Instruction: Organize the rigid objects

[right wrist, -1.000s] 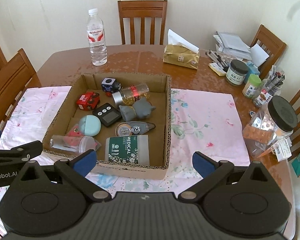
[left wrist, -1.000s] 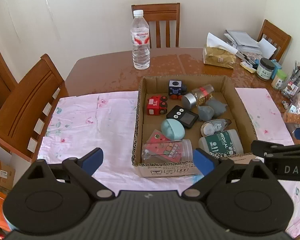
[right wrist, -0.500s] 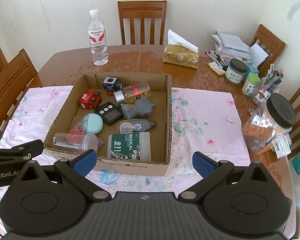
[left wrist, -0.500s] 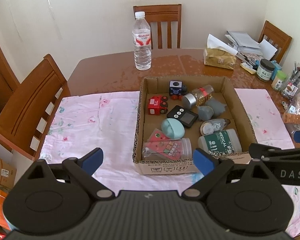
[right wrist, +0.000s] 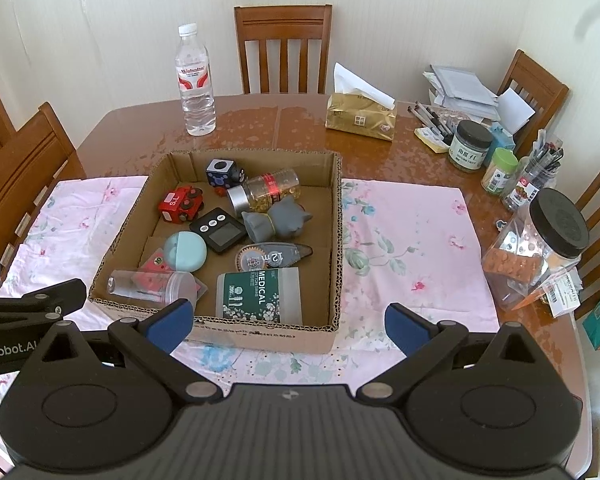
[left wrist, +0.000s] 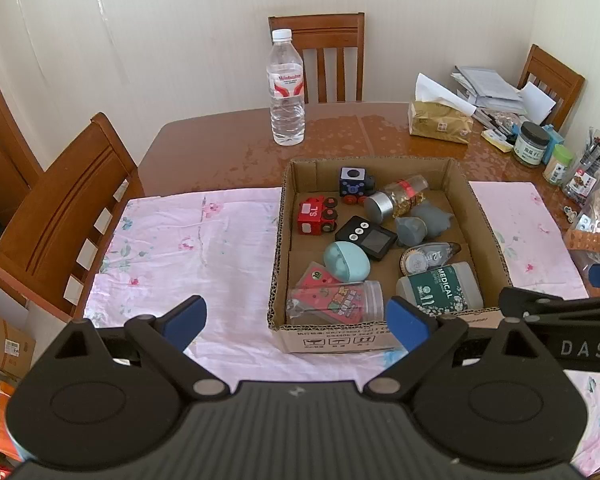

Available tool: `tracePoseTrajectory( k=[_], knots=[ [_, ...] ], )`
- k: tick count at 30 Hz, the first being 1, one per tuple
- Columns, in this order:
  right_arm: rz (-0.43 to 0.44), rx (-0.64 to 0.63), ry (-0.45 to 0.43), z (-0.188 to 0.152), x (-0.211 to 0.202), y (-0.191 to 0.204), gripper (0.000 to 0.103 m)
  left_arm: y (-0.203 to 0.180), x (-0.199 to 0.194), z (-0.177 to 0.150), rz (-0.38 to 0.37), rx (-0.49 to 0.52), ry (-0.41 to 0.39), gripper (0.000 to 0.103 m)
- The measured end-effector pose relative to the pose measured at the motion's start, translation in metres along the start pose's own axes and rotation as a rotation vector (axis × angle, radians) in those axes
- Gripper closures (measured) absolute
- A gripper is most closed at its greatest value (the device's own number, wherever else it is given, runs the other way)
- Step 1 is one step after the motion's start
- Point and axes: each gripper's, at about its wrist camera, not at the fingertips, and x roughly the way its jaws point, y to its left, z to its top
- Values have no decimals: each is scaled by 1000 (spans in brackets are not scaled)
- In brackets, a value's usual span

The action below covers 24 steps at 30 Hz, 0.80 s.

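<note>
A shallow cardboard box (left wrist: 488, 216) (right wrist: 337, 216) sits on a pink floral cloth (left wrist: 188, 248) (right wrist: 412, 240). Inside lie several small things: a red toy car (left wrist: 315, 216), a blue cube toy (left wrist: 356, 181), a clear bottle with gold capsules (right wrist: 266, 194), a black timer (left wrist: 366, 237), a grey cat figure (right wrist: 280, 222), a teal egg-shaped case (right wrist: 185, 251), a correction tape (right wrist: 272, 257), a green "MEDICAL" swab box (right wrist: 259, 296) and a clear tube (left wrist: 334, 302). My left gripper (left wrist: 296, 322) hovers open before the box's near left corner. My right gripper (right wrist: 288, 322) hovers open before its near right wall. Neither holds anything.
A water bottle (left wrist: 287, 88) stands behind the box. A gold tissue pack (right wrist: 360, 118), jars, pens and papers crowd the table's right side, with a black-lidded clear jar (right wrist: 540, 248) near its right edge. Wooden chairs (left wrist: 60, 208) surround the brown table (right wrist: 380, 152).
Both views have shifted very slightly; the box and its contents have not moved, and both grippers stay open.
</note>
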Motion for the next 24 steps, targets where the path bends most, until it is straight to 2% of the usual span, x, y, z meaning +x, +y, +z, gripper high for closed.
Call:
tracePoseTrajectory(
  k=[24],
  knots=[
    [1, 3, -5, -1, -3, 1, 0, 1, -4, -1, 10, -2, -3, 7]
  ],
)
